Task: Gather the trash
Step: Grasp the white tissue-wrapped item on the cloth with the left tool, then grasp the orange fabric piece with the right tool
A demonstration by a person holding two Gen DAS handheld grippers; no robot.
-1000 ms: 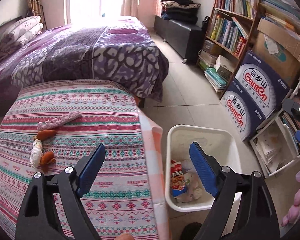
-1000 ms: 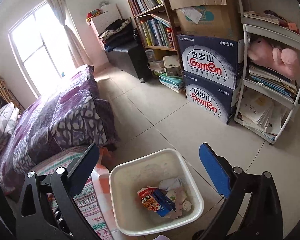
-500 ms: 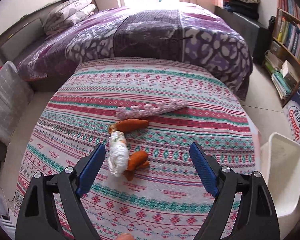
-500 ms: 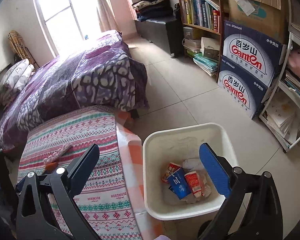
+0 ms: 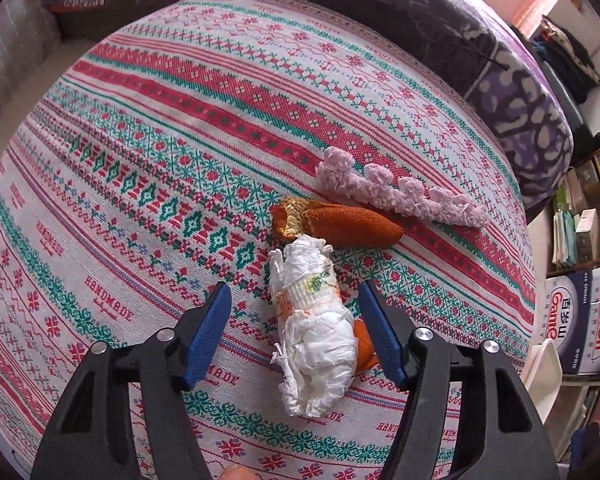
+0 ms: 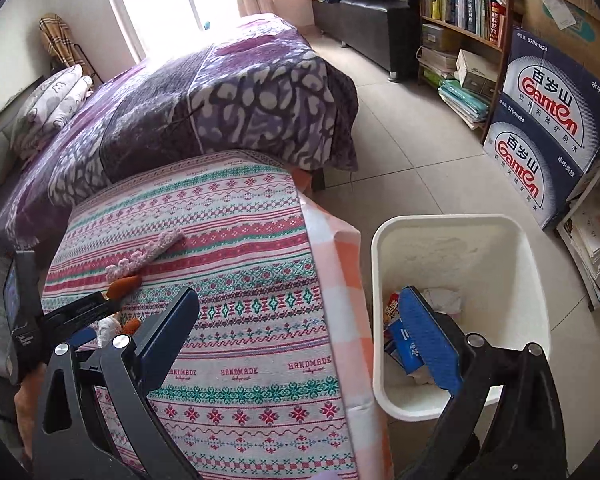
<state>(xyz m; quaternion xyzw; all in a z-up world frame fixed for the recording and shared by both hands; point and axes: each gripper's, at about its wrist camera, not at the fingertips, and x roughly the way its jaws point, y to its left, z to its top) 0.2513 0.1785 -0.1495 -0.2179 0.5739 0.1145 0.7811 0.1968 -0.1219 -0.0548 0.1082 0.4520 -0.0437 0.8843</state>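
On the patterned tablecloth lies a crumpled white tissue. My left gripper points down over it with the tissue between its blue pads; the jaws are closing, and a gap still shows at the left pad. One orange peel lies just beyond the tissue, and another peeks out under its right side. A pink fuzzy strip lies past them. My right gripper hangs open and holds nothing, between the table edge and the white bin, which contains wrappers.
A bed with a purple blanket stands behind the table. Blue water cartons, a bookshelf and a white rack stand along the right wall across the tiled floor. The bin's rim shows beside the table's right edge.
My left gripper dropped and rolled toward the tissue, now straddling it, and its jaws narrowed. My right gripper swung from over the bin toward the table edge, still open.
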